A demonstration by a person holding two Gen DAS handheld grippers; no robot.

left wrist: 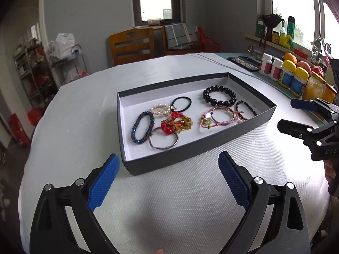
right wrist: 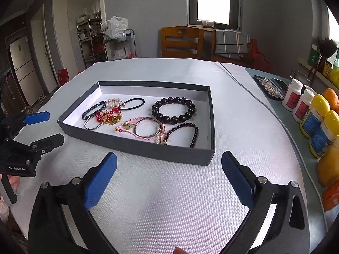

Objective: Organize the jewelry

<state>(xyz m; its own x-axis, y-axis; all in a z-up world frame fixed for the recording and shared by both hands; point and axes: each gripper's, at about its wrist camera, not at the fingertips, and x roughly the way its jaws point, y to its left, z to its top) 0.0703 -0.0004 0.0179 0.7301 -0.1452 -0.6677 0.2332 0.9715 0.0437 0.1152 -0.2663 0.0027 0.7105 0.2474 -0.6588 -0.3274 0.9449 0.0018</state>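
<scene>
A shallow dark grey box (left wrist: 190, 154) (right wrist: 135, 146) with a white floor lies on the white table. In it lie a big black bead bracelet (left wrist: 219, 95) (right wrist: 173, 110), a thin dark bead bracelet (left wrist: 246, 108) (right wrist: 182, 133), a pink cord bracelet with silver bangles (left wrist: 220, 117) (right wrist: 146, 129), a black hair tie (left wrist: 182, 103) (right wrist: 133, 103), a pearl clip (left wrist: 160, 110) (right wrist: 113, 103), a blue bead bracelet (left wrist: 143, 130) (right wrist: 94, 110), red beads with a gold chain (left wrist: 175, 124) (right wrist: 110, 116) and a silver ring (left wrist: 163, 140) (right wrist: 92, 124). My left gripper (left wrist: 168, 160) (right wrist: 46, 127) is open and empty before the box. My right gripper (right wrist: 168, 160) (left wrist: 290, 115) is open and empty too.
Pill bottles (right wrist: 294, 94) (left wrist: 273, 65), yellow-capped bottles (right wrist: 317, 118) (left wrist: 293, 78), jars and fruit line the right table edge. A dark patterned case (right wrist: 268, 87) and a grey cable (right wrist: 254, 97) lie right of the box. Wooden chairs (right wrist: 182, 42) stand beyond the table.
</scene>
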